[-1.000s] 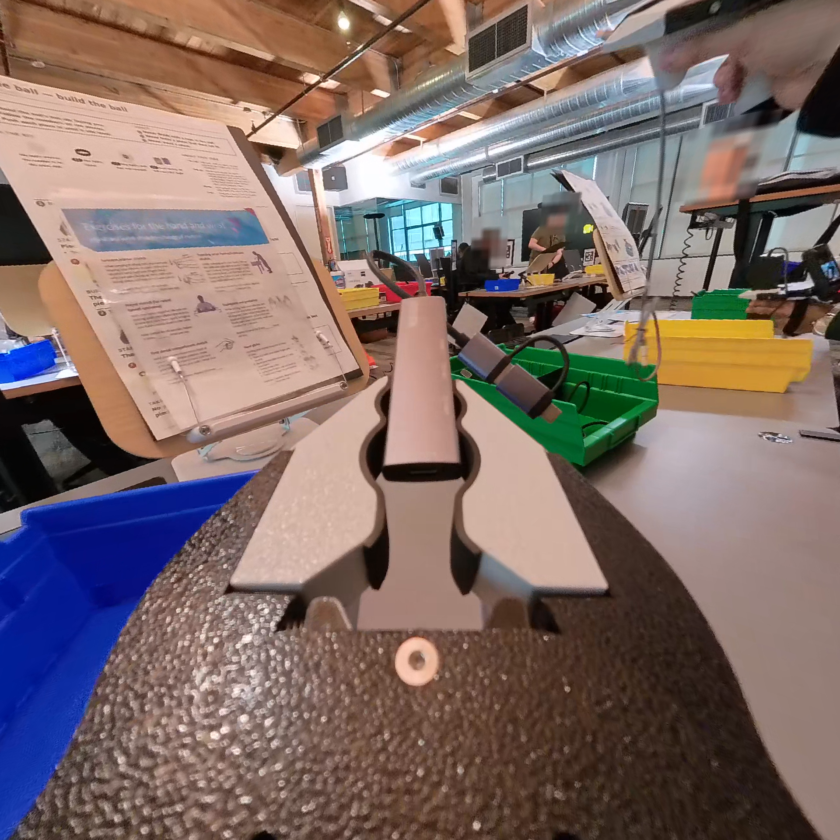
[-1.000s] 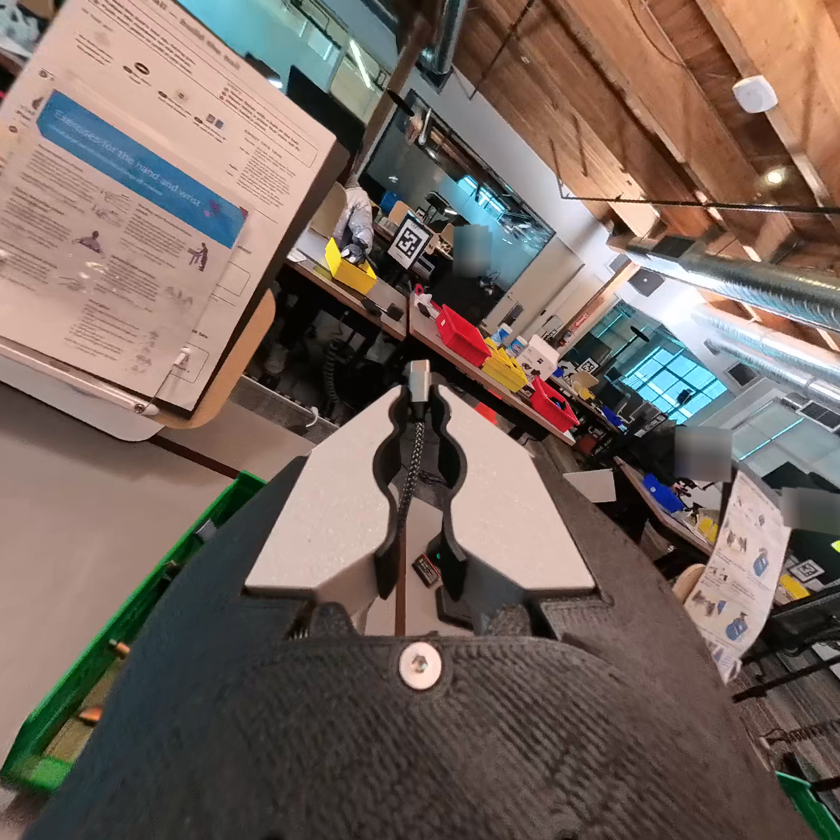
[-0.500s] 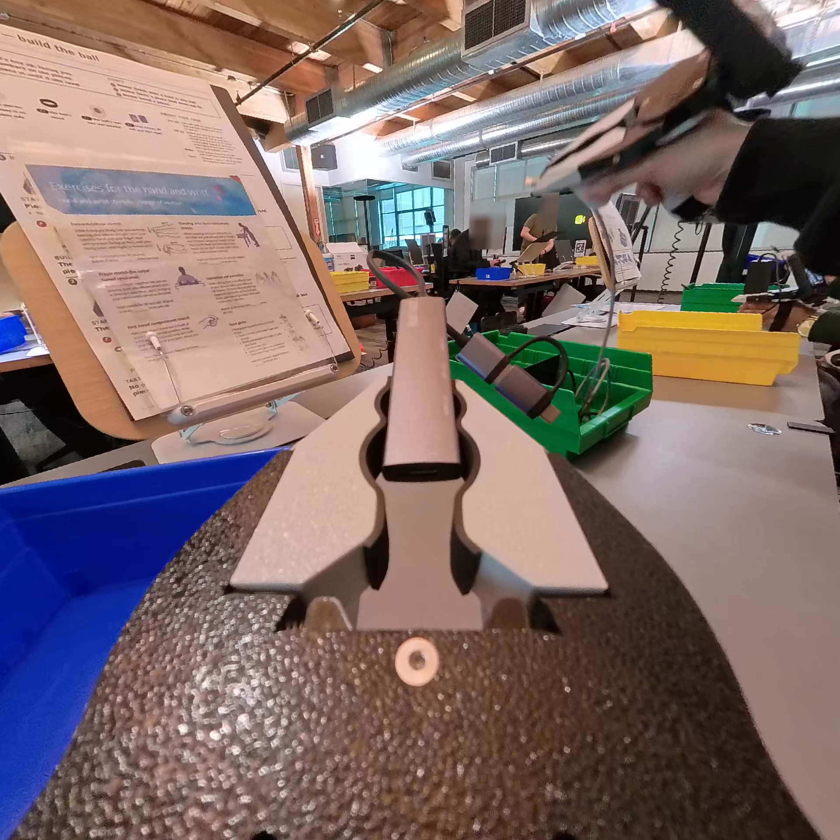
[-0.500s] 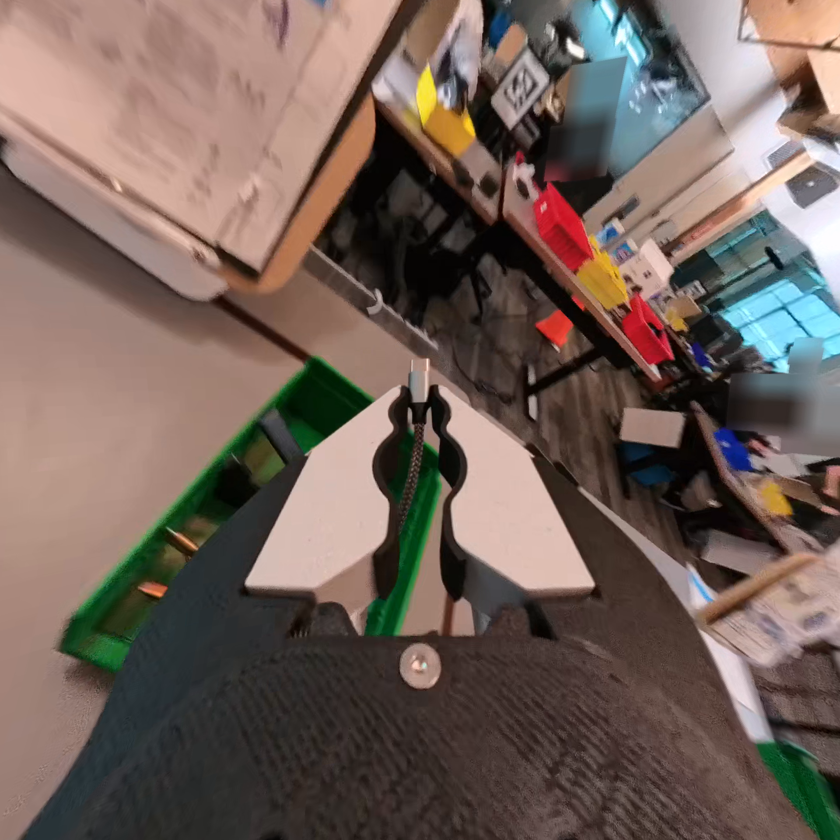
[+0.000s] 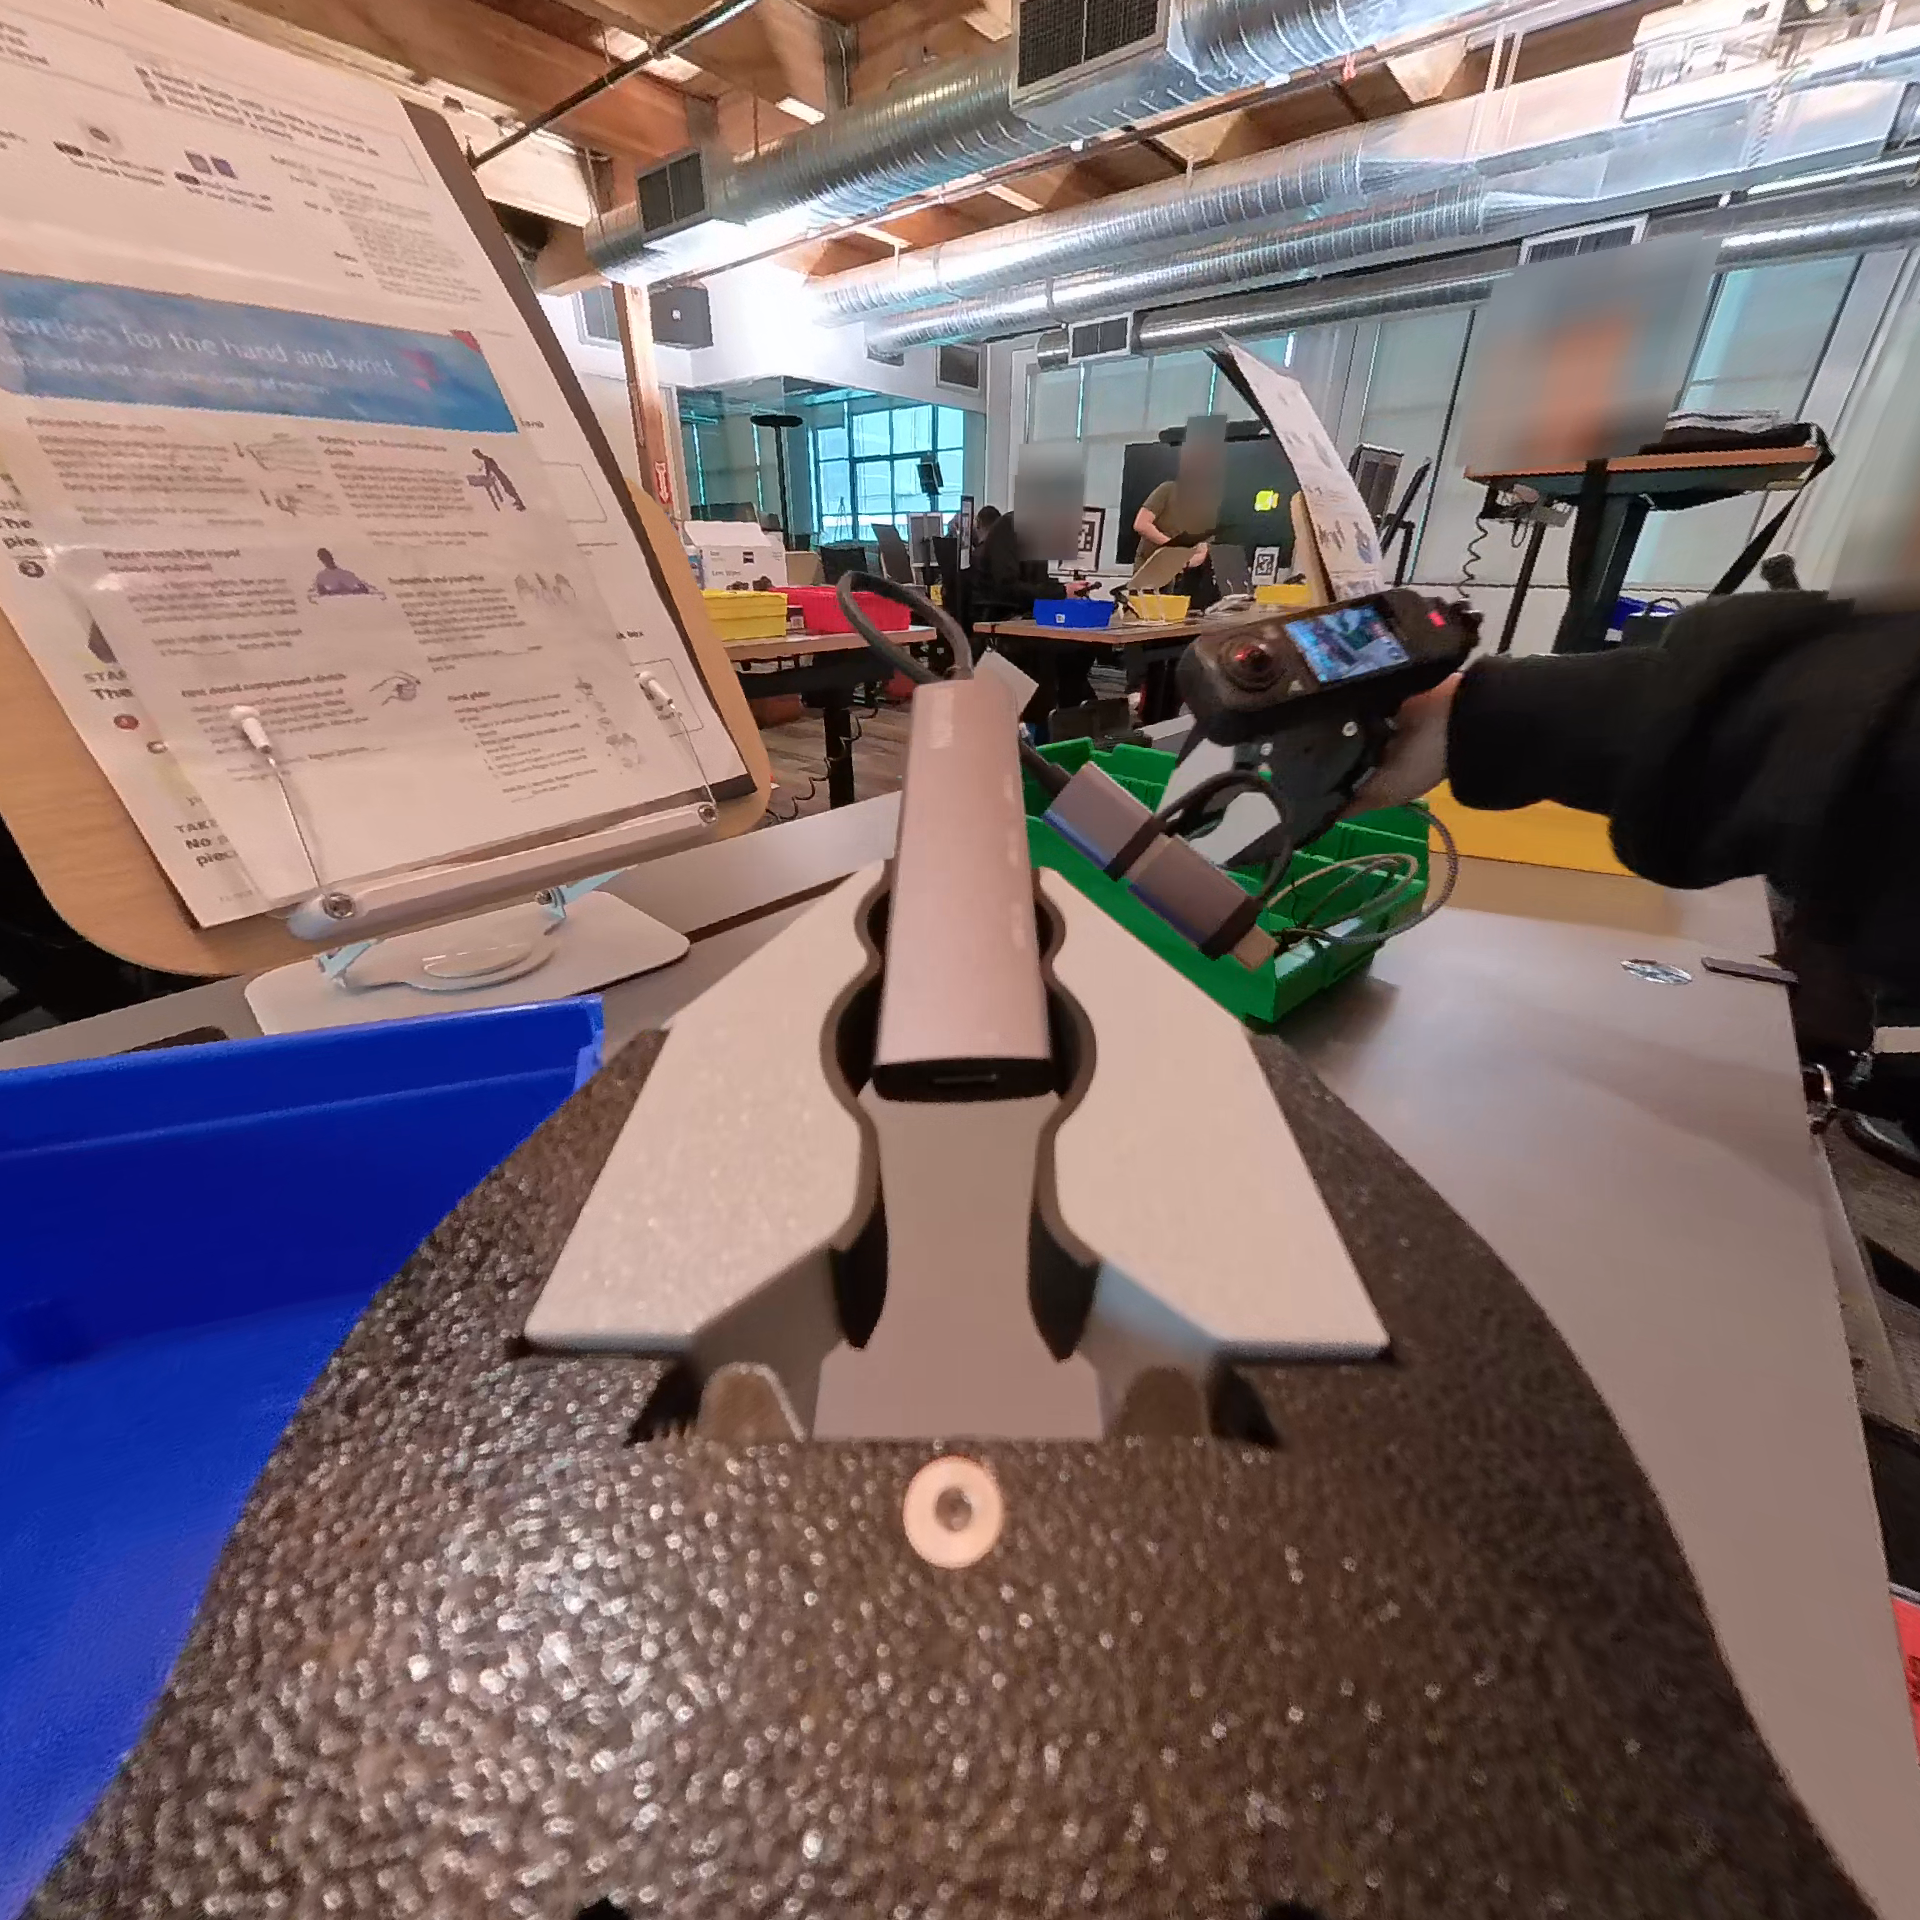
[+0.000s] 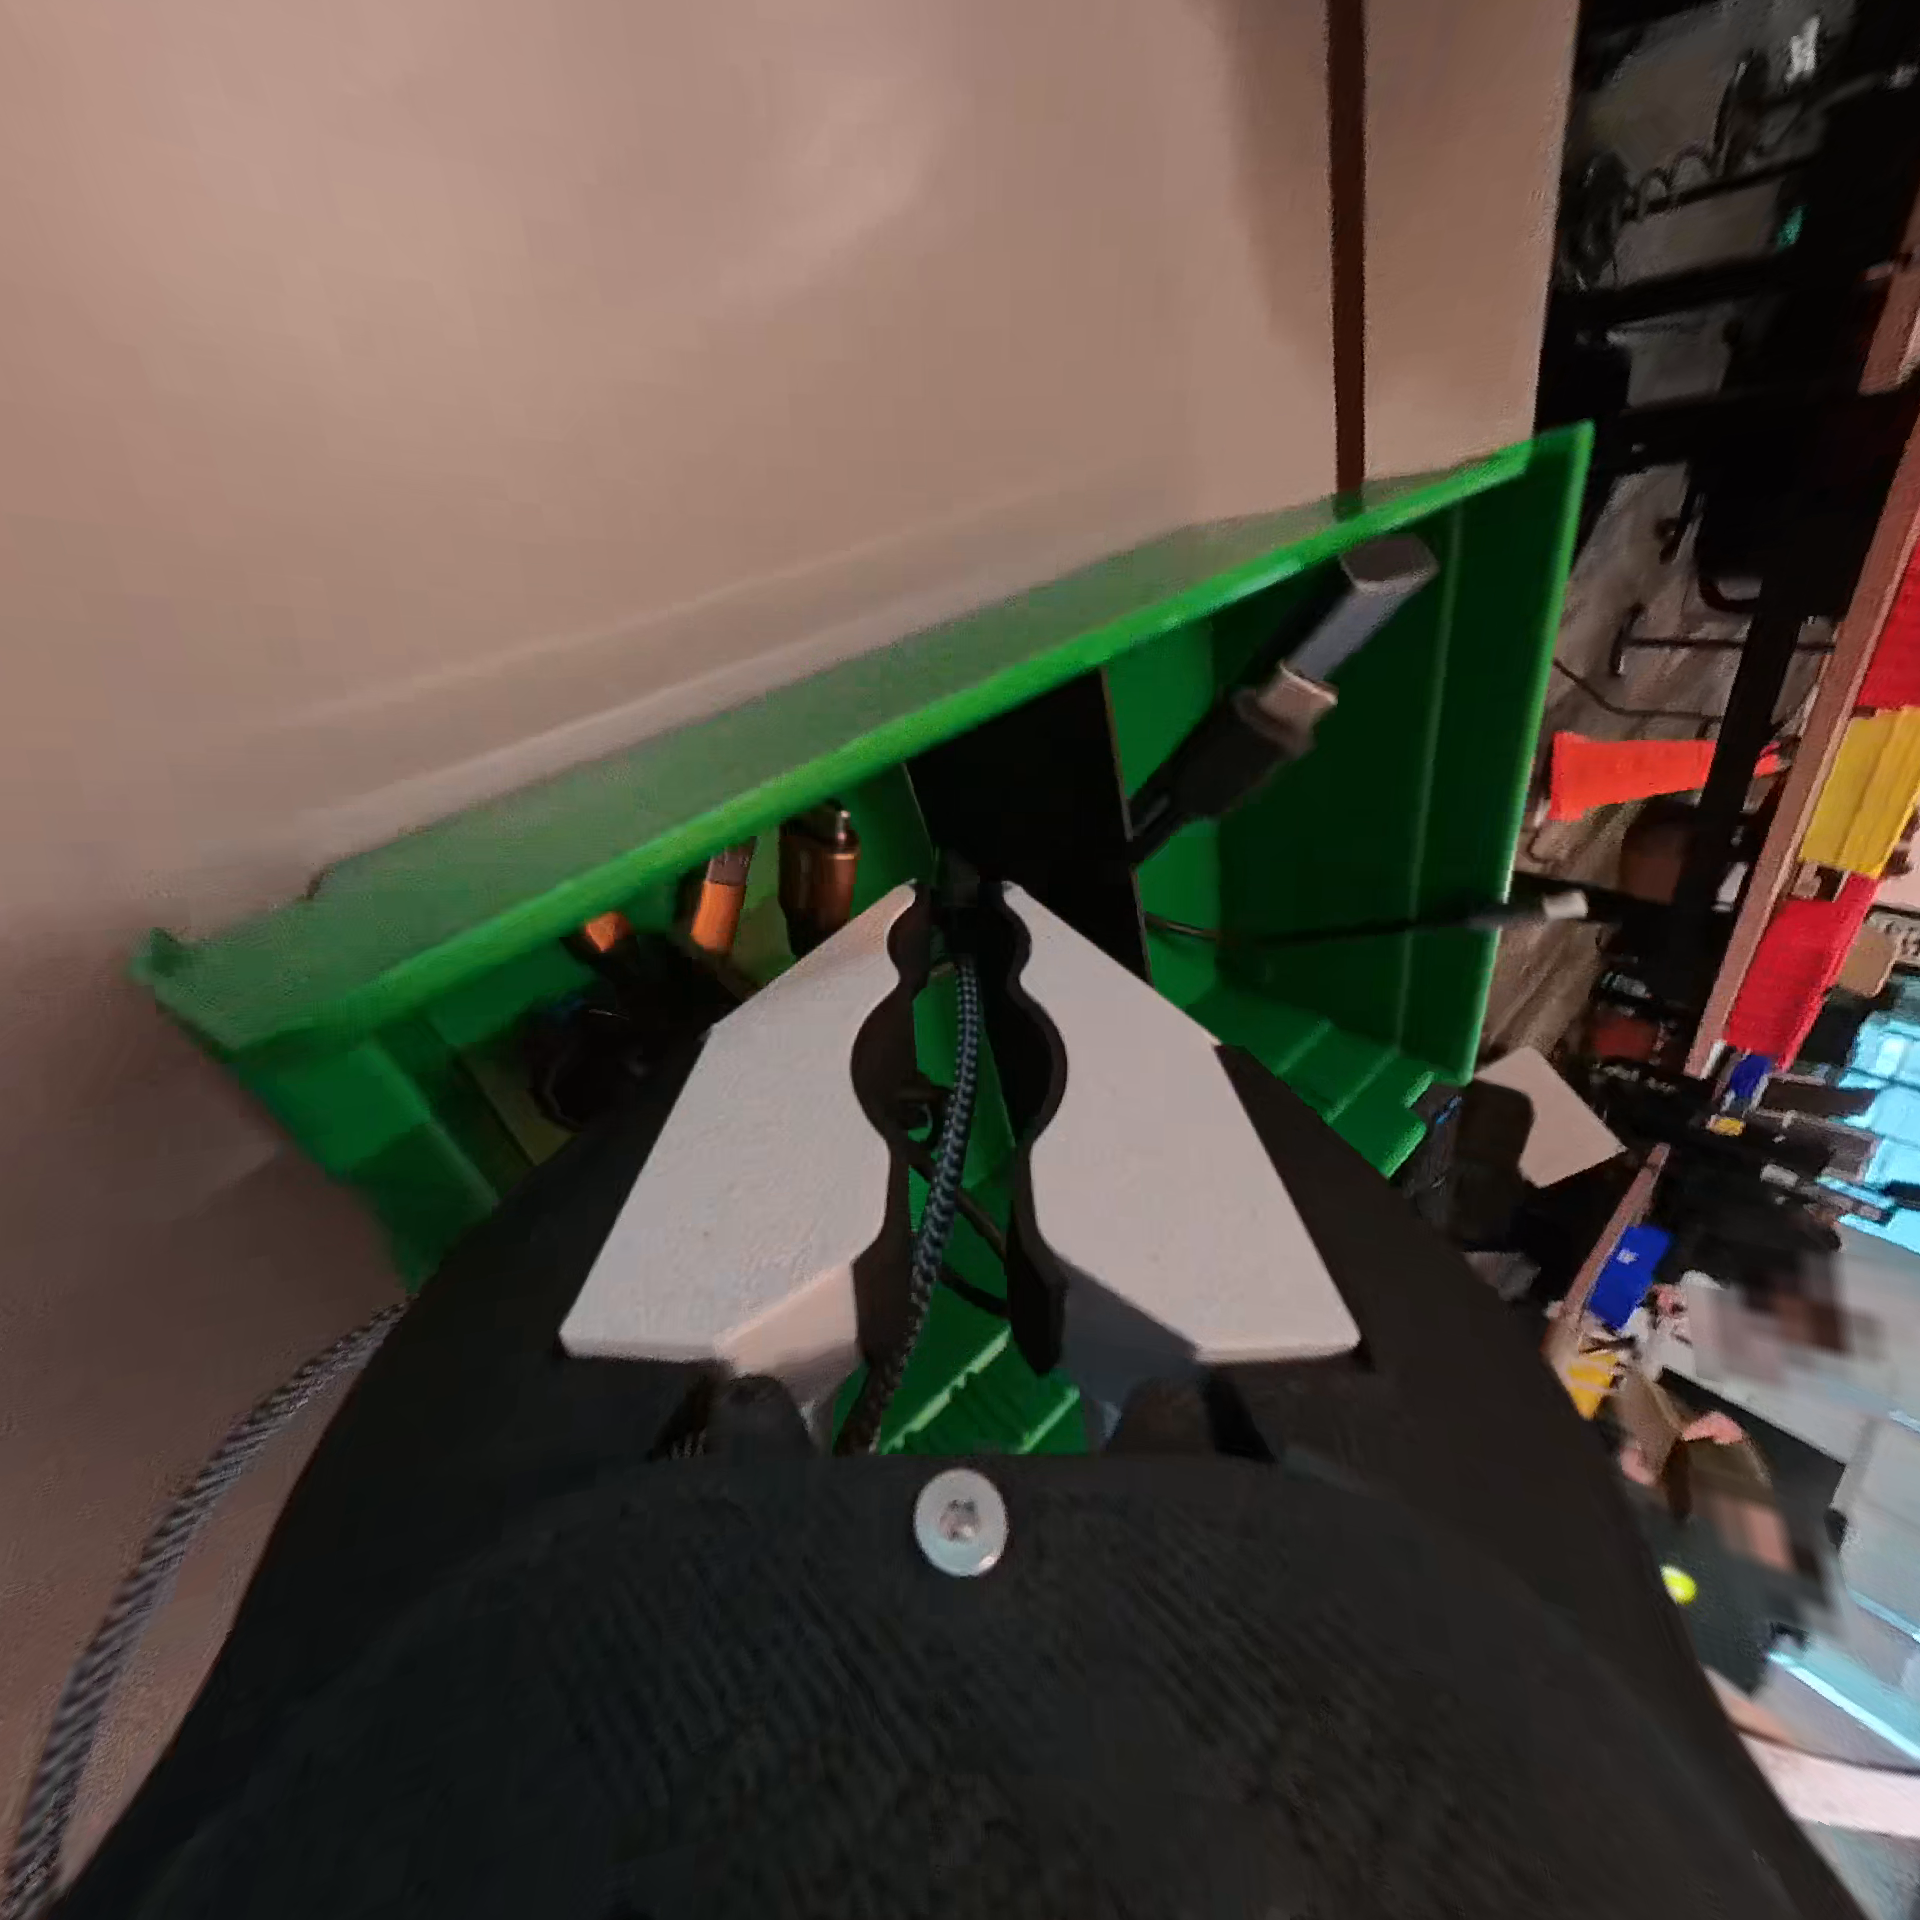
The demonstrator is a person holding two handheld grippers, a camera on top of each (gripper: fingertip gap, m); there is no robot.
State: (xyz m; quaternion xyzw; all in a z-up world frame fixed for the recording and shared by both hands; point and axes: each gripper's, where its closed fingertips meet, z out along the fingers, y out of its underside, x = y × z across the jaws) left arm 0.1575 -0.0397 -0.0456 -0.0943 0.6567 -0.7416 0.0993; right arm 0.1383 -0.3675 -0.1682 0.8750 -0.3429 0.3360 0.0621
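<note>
At frame centre the left gripper (image 5: 961,997) has its jaws clamped on a grey hub (image 5: 961,914). A blue bin (image 5: 208,1195) sits at left, a green bin (image 5: 1309,966) at right on the counter (image 5: 1538,1195), with the right gripper (image 5: 1236,821) over it.

The braided cable (image 6: 940,1174) has its tip hidden past the fingers (image 6: 1132,1122), and the green bin (image 6: 727,769) is motion-blurred.

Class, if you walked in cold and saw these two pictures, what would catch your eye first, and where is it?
First, the grey hub clamped upright in the left tongs, beside the blue bin. Next, the right tongs pinch a braided cable over the green bin, angled steeply down.
</note>
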